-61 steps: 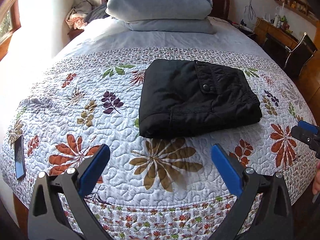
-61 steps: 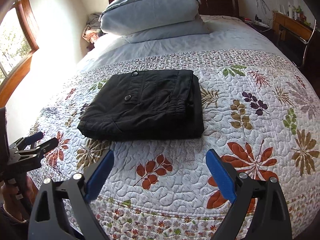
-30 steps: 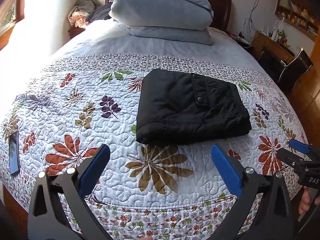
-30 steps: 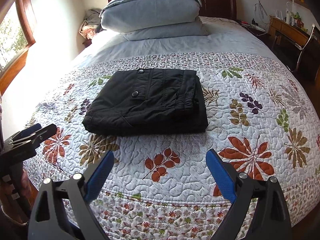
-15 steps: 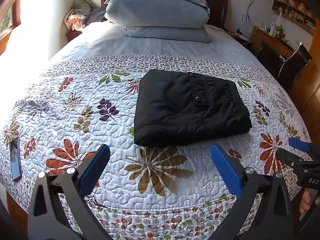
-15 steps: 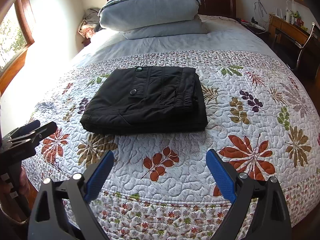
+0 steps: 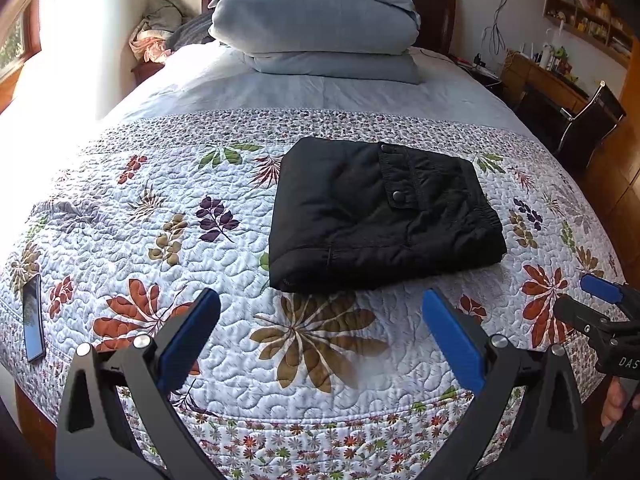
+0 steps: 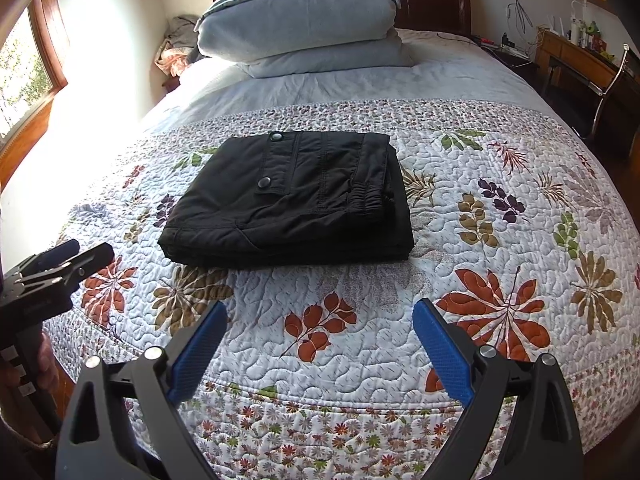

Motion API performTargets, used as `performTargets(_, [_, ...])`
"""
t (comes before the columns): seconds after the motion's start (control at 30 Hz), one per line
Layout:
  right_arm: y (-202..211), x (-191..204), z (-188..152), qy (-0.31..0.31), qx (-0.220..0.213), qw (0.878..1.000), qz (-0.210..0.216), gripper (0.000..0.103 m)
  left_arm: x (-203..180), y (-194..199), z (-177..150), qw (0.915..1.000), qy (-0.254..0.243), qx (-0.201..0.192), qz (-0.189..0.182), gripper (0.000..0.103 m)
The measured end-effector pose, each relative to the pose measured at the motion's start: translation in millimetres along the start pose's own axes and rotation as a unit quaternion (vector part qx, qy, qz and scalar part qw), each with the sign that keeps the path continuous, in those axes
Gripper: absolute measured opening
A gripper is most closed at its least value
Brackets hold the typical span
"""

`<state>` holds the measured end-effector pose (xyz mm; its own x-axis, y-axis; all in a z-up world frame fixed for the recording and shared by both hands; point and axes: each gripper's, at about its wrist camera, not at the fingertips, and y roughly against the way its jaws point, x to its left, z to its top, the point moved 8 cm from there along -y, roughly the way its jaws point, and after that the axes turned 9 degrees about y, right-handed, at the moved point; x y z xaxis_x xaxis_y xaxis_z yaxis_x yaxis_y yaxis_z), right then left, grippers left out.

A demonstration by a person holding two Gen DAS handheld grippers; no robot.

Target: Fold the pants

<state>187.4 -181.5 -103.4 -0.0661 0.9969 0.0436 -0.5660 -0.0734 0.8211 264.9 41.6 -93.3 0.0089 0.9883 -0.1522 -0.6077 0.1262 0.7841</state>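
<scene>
Bedroom. Bed with dark wooden headboard (image 7: 436, 12); white quilted coverlet printed with rust, olive and purple leaves (image 7: 168, 216); pale blue sheet (image 8: 400, 84) beyond it; two stacked pale blue pillows (image 7: 316, 20). Wood-framed window (image 8: 28, 64) at left, strong daylight washing out the white wall (image 8: 108, 32). Heap of crumpled cloth (image 7: 156, 28) in the corner. Wooden desk (image 8: 580, 56) and chrome-framed black chair (image 7: 588, 116) at right; cluttered wall shelf (image 7: 588, 20) above.

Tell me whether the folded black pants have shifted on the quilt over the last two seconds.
No. The pants keep their near edge just above the big brown flower on the quilt; only the cameras drifted.
</scene>
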Motion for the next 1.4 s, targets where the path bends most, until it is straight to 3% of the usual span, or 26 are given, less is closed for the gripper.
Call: performTargets(1.4, [-6.7, -0.4, -3.0, 0.001, 0.006, 1.000, 0.000, 0.095, 1.0, -4.9, 2.2, 1.0000, -0.003, 0.002, -0.002, 0.100])
